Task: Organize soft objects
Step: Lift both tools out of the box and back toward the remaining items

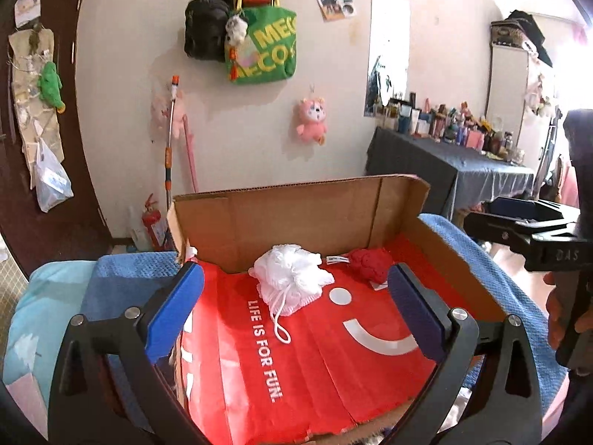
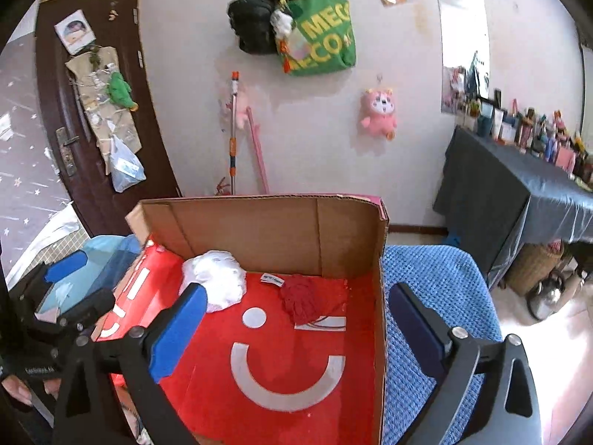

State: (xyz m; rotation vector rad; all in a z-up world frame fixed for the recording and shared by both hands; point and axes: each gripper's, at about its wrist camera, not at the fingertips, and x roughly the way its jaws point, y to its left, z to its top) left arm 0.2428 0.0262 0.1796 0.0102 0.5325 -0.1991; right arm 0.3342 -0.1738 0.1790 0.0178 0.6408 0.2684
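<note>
**Over the open box, both grippers empty**

Above the cardboard box [image 1: 281, 218] the left gripper [image 1: 296, 307] hung with its blue-padded fingers spread wide and nothing between them. Inside the box, on its red printed floor (the one reading "LIFE IS FOR FUN."), lay two soft things near the back wall. One was a white mesh bath pouf [image 1: 291, 278], its cord trailing forward across the red. The other, just to its right and apart from it, was a red knitted bundle [image 1: 370, 265] with a small white label beside it.

From the right wrist view, the right gripper [image 2: 292, 326] was likewise released, its fingers well apart and gripping nothing. One finger sat over the box floor and the other outside the box's right wall, over the blue towel [image 2: 437, 282] on which the box stood. The pouf [image 2: 218, 282] lay in the far left corner, and the red bundle [image 2: 304, 296] sat close to the back wall, near the printed smiley's eye.

On the wall behind hung a green tote bag [image 1: 267, 48] and a pink plush toy [image 1: 311, 120]. A dark-draped table [image 2: 511, 200] crowded with bottles stood at the right.
</note>
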